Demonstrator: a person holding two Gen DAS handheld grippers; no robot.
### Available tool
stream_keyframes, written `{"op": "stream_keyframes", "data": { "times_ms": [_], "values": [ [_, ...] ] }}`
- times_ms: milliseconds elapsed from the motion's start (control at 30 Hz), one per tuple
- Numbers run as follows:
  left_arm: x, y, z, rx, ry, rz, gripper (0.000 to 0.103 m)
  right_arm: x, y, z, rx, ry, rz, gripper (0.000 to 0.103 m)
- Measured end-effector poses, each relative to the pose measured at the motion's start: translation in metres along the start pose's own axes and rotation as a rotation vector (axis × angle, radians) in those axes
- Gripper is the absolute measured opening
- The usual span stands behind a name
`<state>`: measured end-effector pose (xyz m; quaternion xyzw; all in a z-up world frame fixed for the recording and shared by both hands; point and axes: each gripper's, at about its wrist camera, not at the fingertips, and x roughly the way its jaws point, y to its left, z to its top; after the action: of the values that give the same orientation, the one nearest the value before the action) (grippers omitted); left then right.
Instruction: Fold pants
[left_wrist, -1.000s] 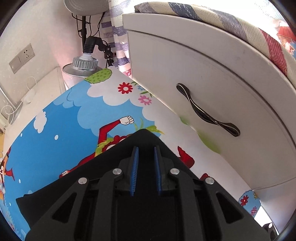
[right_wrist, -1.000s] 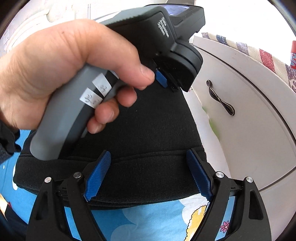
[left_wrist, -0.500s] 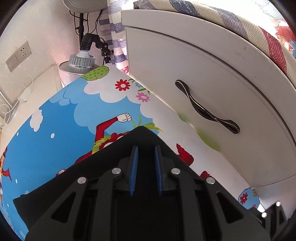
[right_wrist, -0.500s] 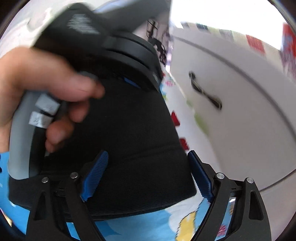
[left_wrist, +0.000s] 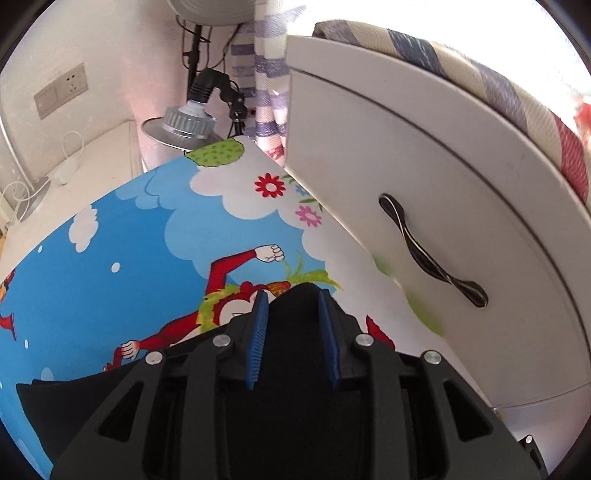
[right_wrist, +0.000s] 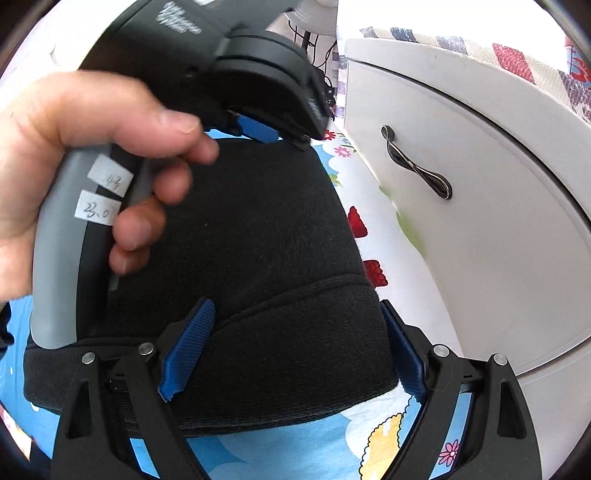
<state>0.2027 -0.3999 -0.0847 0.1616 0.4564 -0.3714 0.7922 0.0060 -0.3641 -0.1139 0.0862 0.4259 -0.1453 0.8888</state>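
Observation:
The black pants (right_wrist: 258, 266) lie folded on a cartoon-print sheet (left_wrist: 122, 251). In the left wrist view my left gripper (left_wrist: 293, 306) stands over a far corner of the black pants (left_wrist: 295, 354), its blue pads parted with the cloth between and below them. In the right wrist view my right gripper (right_wrist: 295, 332) is open wide over the thick hem of the pants, one blue pad on each side. The left gripper's body and the hand holding it (right_wrist: 74, 155) fill the upper left of that view.
A white cabinet (left_wrist: 443, 192) with a dark handle (left_wrist: 432, 258) stands close along the right edge of the sheet. A metal lamp (left_wrist: 184, 122) and a striped curtain (left_wrist: 266, 74) are at the far end. A wall socket (left_wrist: 61, 92) is at the left.
My left gripper's pads have spread apart from a narrow grip on the pants corner. The right gripper stays open and has shifted slightly over the hem.

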Motion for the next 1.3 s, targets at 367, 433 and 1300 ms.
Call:
{"op": "stream_keyframes", "data": {
  "times_ms": [367,433,1300],
  "values": [
    [-0.004,-0.003,-0.005,0.061,-0.015,-0.008,0.038,0.009,-0.001,0.007,-0.011,0.003,-0.005,0.084],
    [-0.011,0.005,-0.006,0.002,-0.069,-0.036,0.037,0.009,-0.001,0.006,-0.005,0.004,0.003,0.084],
    [-0.089,0.164,-0.048,-0.158,-0.153,0.032,0.069,0.015,0.0,0.107,0.0,-0.028,0.194,0.094]
  ]
}}
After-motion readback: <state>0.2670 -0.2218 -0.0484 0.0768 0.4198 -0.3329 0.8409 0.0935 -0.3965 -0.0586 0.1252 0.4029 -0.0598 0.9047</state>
